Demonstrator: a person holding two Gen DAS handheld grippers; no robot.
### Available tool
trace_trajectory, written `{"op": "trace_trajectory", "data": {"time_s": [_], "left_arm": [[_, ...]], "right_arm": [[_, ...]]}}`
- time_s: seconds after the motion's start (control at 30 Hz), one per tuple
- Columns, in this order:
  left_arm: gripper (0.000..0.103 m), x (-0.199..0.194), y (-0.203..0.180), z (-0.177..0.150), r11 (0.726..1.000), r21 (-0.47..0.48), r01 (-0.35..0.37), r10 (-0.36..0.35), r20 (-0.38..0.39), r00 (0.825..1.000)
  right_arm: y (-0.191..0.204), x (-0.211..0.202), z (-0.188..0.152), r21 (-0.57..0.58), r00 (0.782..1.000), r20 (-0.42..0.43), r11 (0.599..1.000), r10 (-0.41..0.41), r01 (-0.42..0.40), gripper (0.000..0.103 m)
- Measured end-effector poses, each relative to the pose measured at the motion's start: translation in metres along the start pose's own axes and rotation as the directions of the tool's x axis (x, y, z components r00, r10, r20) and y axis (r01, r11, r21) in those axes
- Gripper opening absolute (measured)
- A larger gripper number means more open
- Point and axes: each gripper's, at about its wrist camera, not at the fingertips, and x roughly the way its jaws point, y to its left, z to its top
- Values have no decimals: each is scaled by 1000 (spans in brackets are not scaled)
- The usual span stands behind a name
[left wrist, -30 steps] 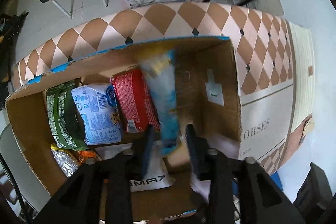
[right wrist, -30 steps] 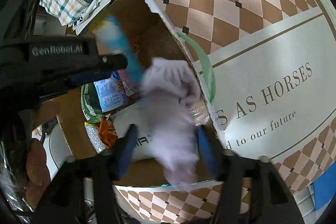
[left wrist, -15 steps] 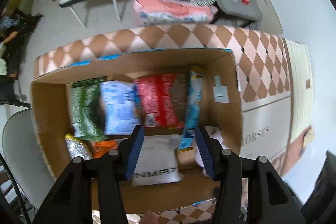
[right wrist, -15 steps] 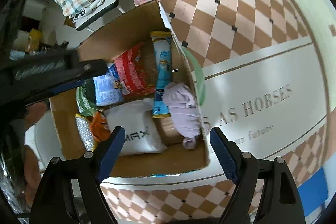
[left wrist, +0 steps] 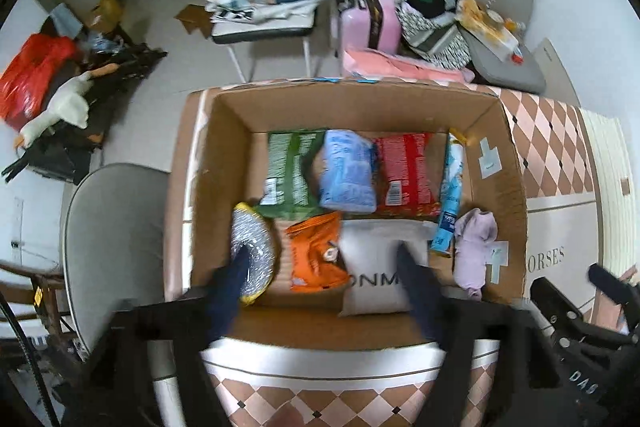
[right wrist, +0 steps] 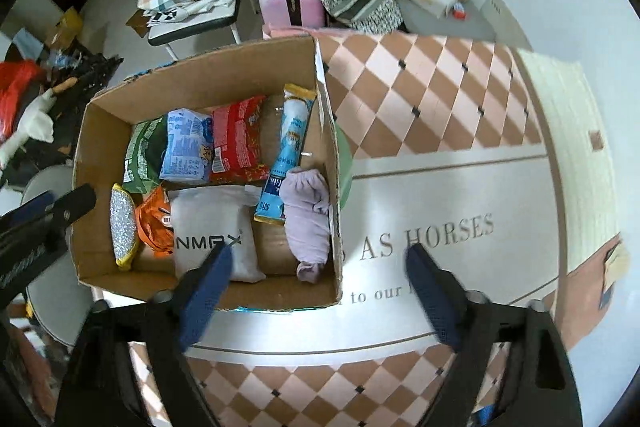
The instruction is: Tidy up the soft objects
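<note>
Both my hand-held grippers, left [left wrist: 320, 271] and right [right wrist: 316, 267], hang spread wide with nothing between the fingers, above the cardboard box [right wrist: 104, 115] on the tabletop [right wrist: 440, 195]. Inside, the lilac cloth [right wrist: 308, 215] lies against the box's right wall, touching the long blue packet [right wrist: 286, 155].

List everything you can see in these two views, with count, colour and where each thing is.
Cardboard box: 1, brown, on the patterned table.
Green packet: 1, far left in box.
Blue packet: 1, far row, middle.
Red packet: 1, far row.
Long blue packet: 1, beside right wall.
Lilac cloth: 1, near right corner.
White bag: 1, near middle.
Orange packet: 1, near left.
Silver sponge: 1, against left wall.
Table: 1, pink and white diamonds.
Left gripper: open, empty, above box.
Right gripper: open, empty.
</note>
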Motion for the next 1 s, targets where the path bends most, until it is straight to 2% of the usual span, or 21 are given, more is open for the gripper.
{"op": "trace_trajectory", "data": {"time_s": [0.03, 0.3, 0.4, 0.57, 0.77, 1.0], "left_arm": [[96, -2, 2, -4, 1000, -9, -3, 3, 6, 1000], [98, -36, 9, -28, 998, -65, -8, 13, 71, 997], [98, -57, 7, -36, 998, -68, -14, 21, 104, 994], [98, -101, 0, -53, 998, -58, -29, 38, 162, 986], [98, -165, -8, -84, 998, -57, -25, 39, 251, 967], [98, -211, -12, -115, 998, -61, -25, 42, 305, 951]], "right_arm": [[2, -5, -1, -17, 1000, 16, 1000, -11, 12, 101], [7, -30, -8, -70, 997, 75, 997, -33, 38, 103], [6, -48, -16, -86, 995, 102, 996, -18, 27, 103], [-3, -100, -40, -97, 981, 193, 995, -7, 26, 103], [-18, -164, -73, -102, 961, 277, 995, 17, 12, 103], [-31, -230, -108, -112, 927, 374, 993, 24, 20, 103]]}}
